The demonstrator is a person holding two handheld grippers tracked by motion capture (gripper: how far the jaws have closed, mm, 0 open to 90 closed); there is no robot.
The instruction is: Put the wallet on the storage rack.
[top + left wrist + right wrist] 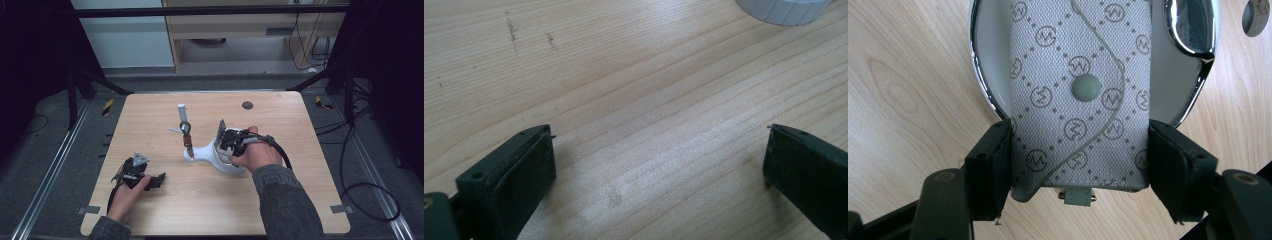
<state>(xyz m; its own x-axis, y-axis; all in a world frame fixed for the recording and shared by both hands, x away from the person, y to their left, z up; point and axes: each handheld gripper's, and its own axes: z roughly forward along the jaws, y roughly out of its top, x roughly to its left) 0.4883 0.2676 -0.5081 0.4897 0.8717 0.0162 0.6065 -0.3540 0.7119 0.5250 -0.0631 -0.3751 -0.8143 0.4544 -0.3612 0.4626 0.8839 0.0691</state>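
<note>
Right gripper view: right hand-held gripper [1080, 170] clamped on a monogrammed pouch [1080, 95] above the white dish [982, 95]; placing remains, apparently. Left hand-held gripper [659, 165] wide open, empty.

on the table [150, 215], the left gripper [159, 180] rests near the front left, its jaws apart over bare wood. to its right, near the middle, sits a dish-shaped stand [212, 157] with an upright post [182, 115] behind it. the right gripper [222, 142] is over the dish from the right, its jaws pressed on either side of a fabric key case [1080, 95] that lies above the dish's bowl. a round plug [247, 105] lies farther back.
</note>
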